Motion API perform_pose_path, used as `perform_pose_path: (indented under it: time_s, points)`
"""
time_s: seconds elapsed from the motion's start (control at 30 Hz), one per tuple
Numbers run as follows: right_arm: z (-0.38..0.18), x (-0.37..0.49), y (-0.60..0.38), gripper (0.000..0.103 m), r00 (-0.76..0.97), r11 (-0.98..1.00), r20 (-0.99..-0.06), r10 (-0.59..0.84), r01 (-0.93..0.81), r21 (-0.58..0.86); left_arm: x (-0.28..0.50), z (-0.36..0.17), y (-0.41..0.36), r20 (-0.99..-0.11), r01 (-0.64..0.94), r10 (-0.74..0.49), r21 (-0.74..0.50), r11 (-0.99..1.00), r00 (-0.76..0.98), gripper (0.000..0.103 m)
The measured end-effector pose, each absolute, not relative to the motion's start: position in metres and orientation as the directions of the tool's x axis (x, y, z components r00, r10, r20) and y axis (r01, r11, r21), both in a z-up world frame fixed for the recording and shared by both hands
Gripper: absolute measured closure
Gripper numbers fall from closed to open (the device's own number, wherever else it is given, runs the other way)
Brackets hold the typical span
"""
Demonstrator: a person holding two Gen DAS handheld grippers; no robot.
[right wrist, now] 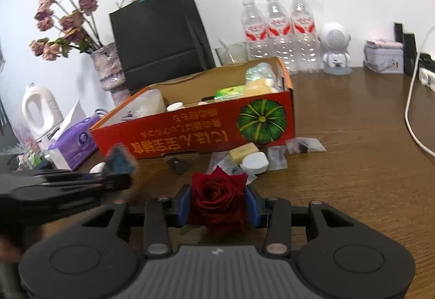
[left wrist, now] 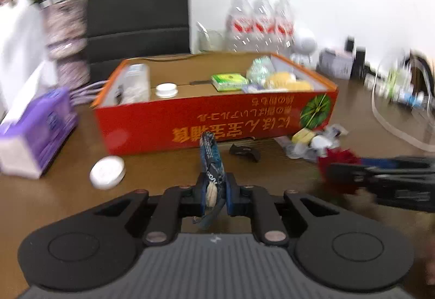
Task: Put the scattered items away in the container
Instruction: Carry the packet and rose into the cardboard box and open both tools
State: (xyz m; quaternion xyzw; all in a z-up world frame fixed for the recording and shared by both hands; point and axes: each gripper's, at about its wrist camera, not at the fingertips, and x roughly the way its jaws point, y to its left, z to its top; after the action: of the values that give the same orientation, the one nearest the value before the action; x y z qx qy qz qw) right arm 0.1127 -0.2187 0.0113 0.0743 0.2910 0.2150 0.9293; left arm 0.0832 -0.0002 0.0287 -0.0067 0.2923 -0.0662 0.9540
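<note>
Brown surface (right wrist: 353, 135) partly tidied: red box (right wrist: 195, 133) at centre already holds several items, left gripper (left wrist: 213, 190) jaws clamp a blue strap (left wrist: 210, 157), right gripper (right wrist: 217, 206) jaws hold a red rose (right wrist: 217, 195), white tin (left wrist: 107, 172) and packets (right wrist: 274, 154) remain near it.

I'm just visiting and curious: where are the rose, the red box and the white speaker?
rose (right wrist: 217, 197): right wrist view, middle of the bloom.
red box (right wrist: 190, 130): right wrist view, its printed front wall.
white speaker (right wrist: 335, 37): right wrist view, its round grille.

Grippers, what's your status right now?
Left gripper shut on blue packet. Right gripper shut on red rose. Box ahead, path clear.
</note>
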Motion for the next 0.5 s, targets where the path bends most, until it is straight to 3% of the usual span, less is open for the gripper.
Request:
perform_pose_path:
  time_s: [0.33, 0.5]
  points:
    - [0.019, 0.085, -0.190, 0.062, 0.737, 0.892, -0.516, 0.436, -0.428, 0.142, 0.002, 0.042, 0.030, -0.475, 0.009, -0.064, -0.116, 0.993, 0.877, 0.088]
    - [0.045, 0.018, -0.178, 0.062, 0.754, 0.872, -0.450, 0.478, -0.470, 0.139, -0.039, 0.047, 0.018, -0.396, 0.027, -0.047, -0.055, 0.998, 0.917, 0.087]
